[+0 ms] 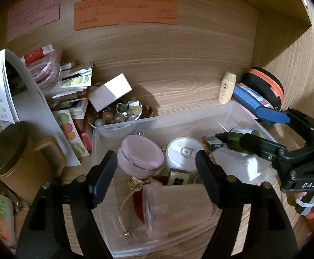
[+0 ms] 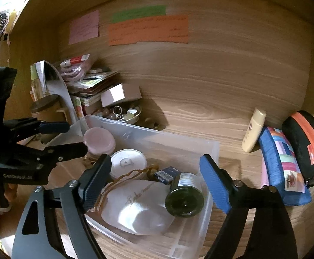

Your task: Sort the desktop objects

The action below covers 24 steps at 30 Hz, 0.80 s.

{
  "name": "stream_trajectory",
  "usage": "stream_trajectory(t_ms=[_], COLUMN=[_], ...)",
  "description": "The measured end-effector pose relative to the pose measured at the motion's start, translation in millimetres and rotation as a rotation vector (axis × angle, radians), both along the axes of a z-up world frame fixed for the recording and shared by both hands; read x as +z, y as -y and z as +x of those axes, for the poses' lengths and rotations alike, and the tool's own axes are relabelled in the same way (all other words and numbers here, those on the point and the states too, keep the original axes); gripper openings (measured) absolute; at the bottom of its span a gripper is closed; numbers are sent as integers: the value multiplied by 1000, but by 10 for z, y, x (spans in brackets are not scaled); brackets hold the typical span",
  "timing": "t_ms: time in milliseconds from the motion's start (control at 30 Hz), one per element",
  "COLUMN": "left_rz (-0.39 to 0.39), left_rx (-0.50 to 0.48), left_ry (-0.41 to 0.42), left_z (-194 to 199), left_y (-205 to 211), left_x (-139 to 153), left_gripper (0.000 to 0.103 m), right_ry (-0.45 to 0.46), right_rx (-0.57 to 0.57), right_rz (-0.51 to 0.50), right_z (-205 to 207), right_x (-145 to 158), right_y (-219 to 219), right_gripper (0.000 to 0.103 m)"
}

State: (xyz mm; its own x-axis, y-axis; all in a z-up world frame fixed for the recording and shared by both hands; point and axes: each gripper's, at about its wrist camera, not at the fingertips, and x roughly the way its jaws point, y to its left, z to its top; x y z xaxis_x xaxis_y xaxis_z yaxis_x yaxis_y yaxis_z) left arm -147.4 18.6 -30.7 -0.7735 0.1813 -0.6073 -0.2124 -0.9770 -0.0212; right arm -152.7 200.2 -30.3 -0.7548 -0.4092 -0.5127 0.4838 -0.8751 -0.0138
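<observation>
Clear plastic bin [image 1: 105, 133] sits on the wooden desk near the back wall, and most of the sorting has gathered in it: a pink round jar [image 1: 140, 156], a white-lidded tub [image 1: 185, 153], a frosted tumbler [image 1: 178, 207] lying on its side, a dark green bottle [image 2: 183, 196] also on its side, a white drawstring pouch [image 2: 139, 211] and a small blue box [image 2: 166, 174].

Both tools hang over the bin with nothing in them. The left gripper [image 1: 157, 177] has its jaws spread wide above the tumbler and the pink jar, pads clear of both; the right gripper [image 2: 154, 183] is equally spread above the pouch and the green bottle, holding neither.

Outside the bin, loose things remain — to the right a cream lotion bottle [image 2: 254, 131], a blue patchwork pencil case [image 2: 284, 164] and a black-and-orange zip case [image 2: 305, 142]; to the left a dish of beads [image 1: 118, 112] with a white box [image 1: 110, 91] tilted on it, a stack of booklets and papers [image 1: 70, 90], and a brown lidded mug [image 1: 16, 153].

The next step looks like a fresh pick. It would go best if each gripper lifts straight out before travelling, so the fingers do not catch the bin wall — then takes the item nearest its own side. The lotion bottle stands upright and looks light, so a grip low across its body should keep it from tipping.
</observation>
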Motion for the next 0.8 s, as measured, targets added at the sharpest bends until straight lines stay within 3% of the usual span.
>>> stream_trajectory(t_ms=[167,233,300,467,800], left_rz=[17,24,32,55,-2], left_rx=[-16,-24,-30,-18,103], left_ry=[-19,-24,-19,-22,-163], left_z=[38,59,83,211,717], left_y=[3,-10,-27,-17,-1], left_x=[37,55,85,217,568], left_gripper=[88,92,93,94,100], right_ry=[13,24,11,-4,-47], right_rx=[7,23,27,15,-4], right_rz=[-19,-41,-48,-50,-50], right_z=[9,24,53,122,513], right_x=[22,37,64,149,396], right_y=[-19,-19,-18,-50,-67], right_gripper=[89,98,100,102,103])
